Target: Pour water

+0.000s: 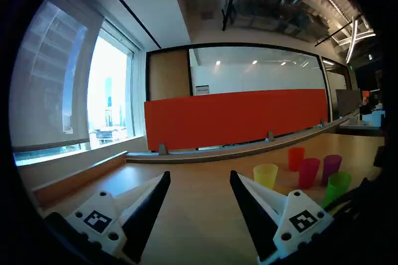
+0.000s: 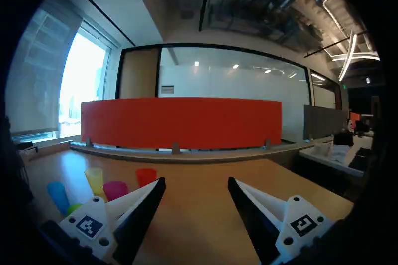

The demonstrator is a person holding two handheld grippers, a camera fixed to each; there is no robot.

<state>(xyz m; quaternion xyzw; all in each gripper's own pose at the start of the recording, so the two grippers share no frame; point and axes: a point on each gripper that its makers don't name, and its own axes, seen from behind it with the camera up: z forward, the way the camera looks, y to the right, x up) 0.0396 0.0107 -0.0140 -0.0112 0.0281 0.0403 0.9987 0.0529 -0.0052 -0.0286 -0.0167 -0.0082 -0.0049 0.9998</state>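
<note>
**Left tongs (image 1: 199,174) and right tongs (image 2: 196,180) gape wide over the light wooden table (image 1: 199,220)**

We see the left tongs spread wide, with bare wood showing between their two black-edged white fingers. In the left gripper view, a cluster of cups stands on the table ahead of the tongs and to their right. The yellow translucent plastic cup (image 1: 265,175) is nearest the right finger but apart from it. Beyond it stand the red translucent plastic cup (image 1: 296,158), the pink translucent plastic cup (image 1: 309,172) and the purple translucent plastic cup (image 1: 332,167). The green translucent plastic cup (image 1: 338,186) is closest to the camera, at the right edge. All five are upright and close together.

In the right gripper view, the right tongs are spread just as wide and grip nothing. Here the cups lie ahead and to the left, partly behind the left finger. The blue translucent plastic cup (image 2: 58,196) is farthest left, then the yellow, pink and red ones. We cannot tell whether any cup holds water.

A long orange-red partition panel (image 1: 234,118) stands along the table's far edge. A bright window (image 1: 107,101) lies to the left.
</note>
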